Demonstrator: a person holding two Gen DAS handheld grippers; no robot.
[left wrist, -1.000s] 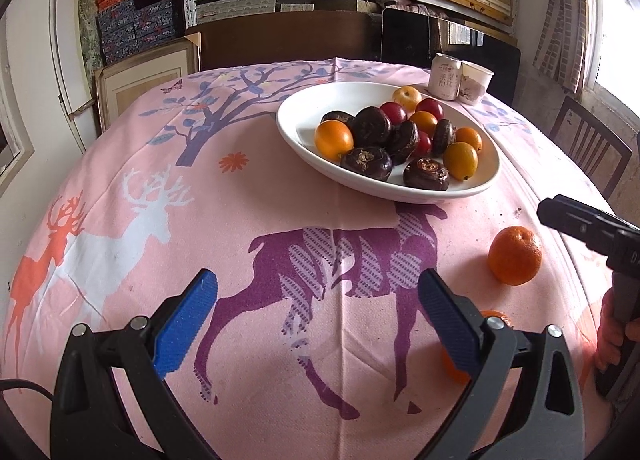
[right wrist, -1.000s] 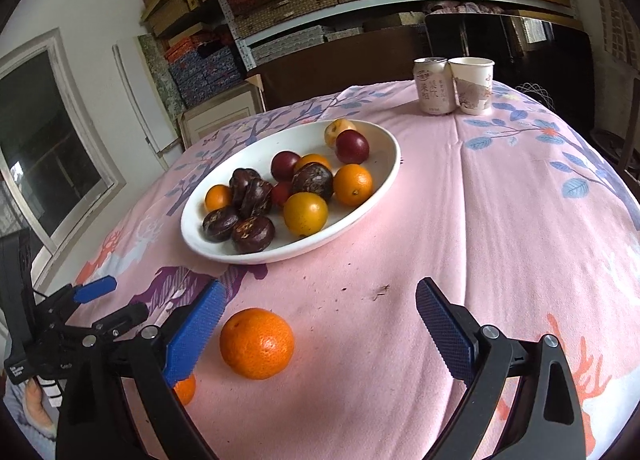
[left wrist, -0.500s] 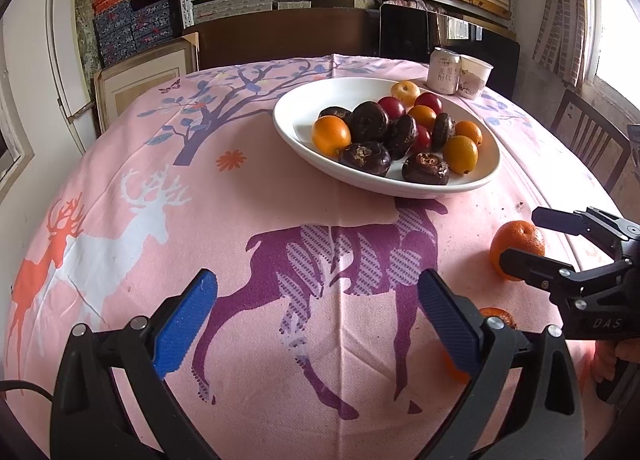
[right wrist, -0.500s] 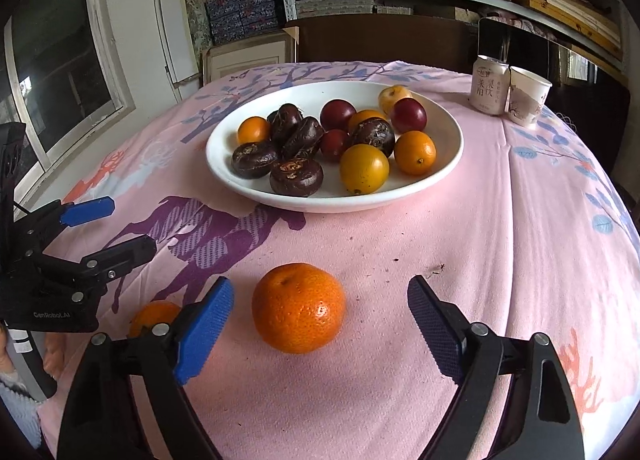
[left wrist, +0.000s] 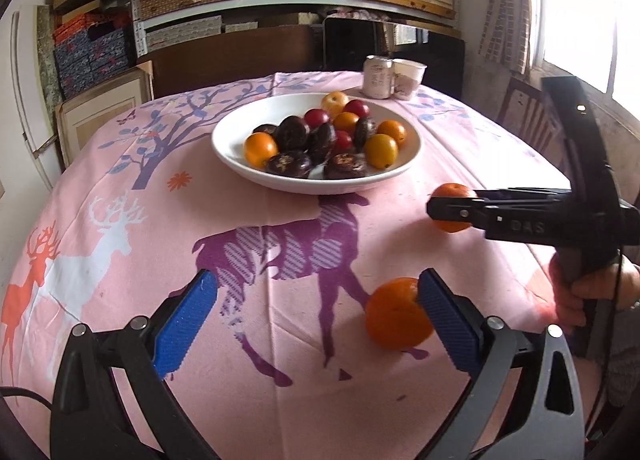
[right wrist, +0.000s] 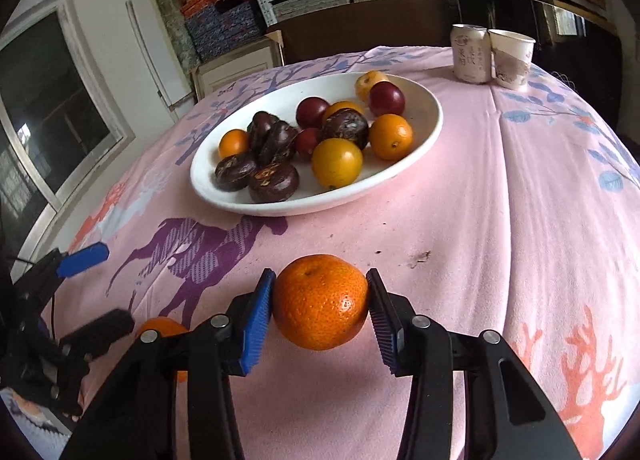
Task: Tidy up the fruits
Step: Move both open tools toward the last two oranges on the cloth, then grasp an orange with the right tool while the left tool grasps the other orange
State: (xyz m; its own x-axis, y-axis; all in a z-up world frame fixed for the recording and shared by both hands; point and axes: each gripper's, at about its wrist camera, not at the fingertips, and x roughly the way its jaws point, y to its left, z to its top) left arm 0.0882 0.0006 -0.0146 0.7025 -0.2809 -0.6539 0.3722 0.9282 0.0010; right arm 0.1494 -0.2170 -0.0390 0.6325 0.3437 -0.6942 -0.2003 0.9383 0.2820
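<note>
On the pink surface [right wrist: 540,200], short of the white fruit bowl [right wrist: 428,128], my right hand-held gripper [right wrist: 320,308] has just closed, pinching a tangerine [right wrist: 320,306]. My left hand-held gripper [left wrist: 316,320] stands spread, its pad seemingly touching a second tangerine [left wrist: 394,314].

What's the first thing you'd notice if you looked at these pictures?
Probably the bright orange up front, squeezed between the blue pads of the right hand-held gripper, whose jaws have just been closing. Behind it sits a white bowl piled with fruit, on a pink deer-print tablecloth.
</note>
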